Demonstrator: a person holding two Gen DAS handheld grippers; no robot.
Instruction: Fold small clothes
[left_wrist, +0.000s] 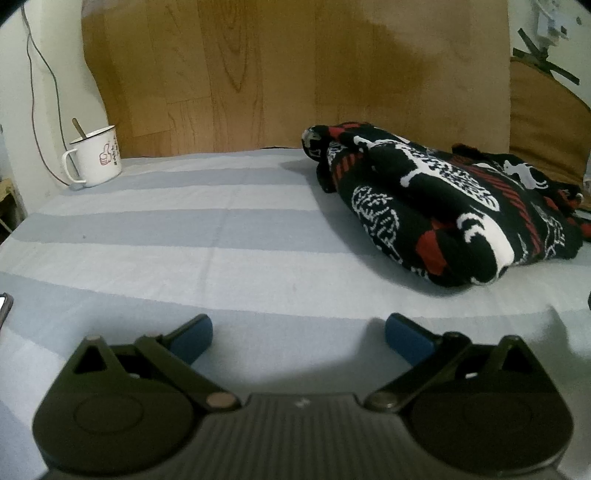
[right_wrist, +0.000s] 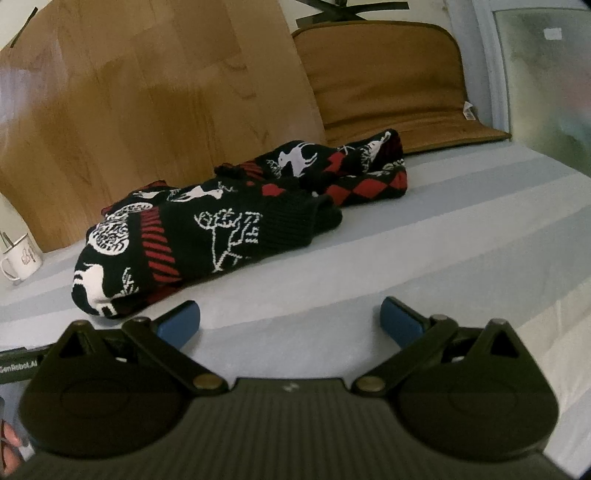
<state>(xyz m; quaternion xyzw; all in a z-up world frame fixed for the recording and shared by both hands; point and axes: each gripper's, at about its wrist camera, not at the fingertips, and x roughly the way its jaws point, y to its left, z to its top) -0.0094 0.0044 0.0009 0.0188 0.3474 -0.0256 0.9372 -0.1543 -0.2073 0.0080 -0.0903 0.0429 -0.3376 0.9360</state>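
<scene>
A black knitted sweater (left_wrist: 436, 206) with white deer and red patterns lies bunched in a thick roll on the striped blue-and-white cloth (left_wrist: 192, 236). In the left wrist view it lies ahead to the right. My left gripper (left_wrist: 298, 338) hovers open over bare cloth, well short of it. In the right wrist view the sweater (right_wrist: 207, 229) stretches from near left to the far middle, one cuffed sleeve end pointing right. My right gripper (right_wrist: 290, 325) is open, with its left fingertip (right_wrist: 181, 325) close to the sweater's near end and nothing between the fingers.
A white enamel mug (left_wrist: 96, 157) with a spoon stands at the far left corner. A wooden board (left_wrist: 295, 74) leans at the back, and a brown cushion (right_wrist: 391, 81) lies behind the sweater on the right. A phone edge (left_wrist: 4, 306) shows at the left.
</scene>
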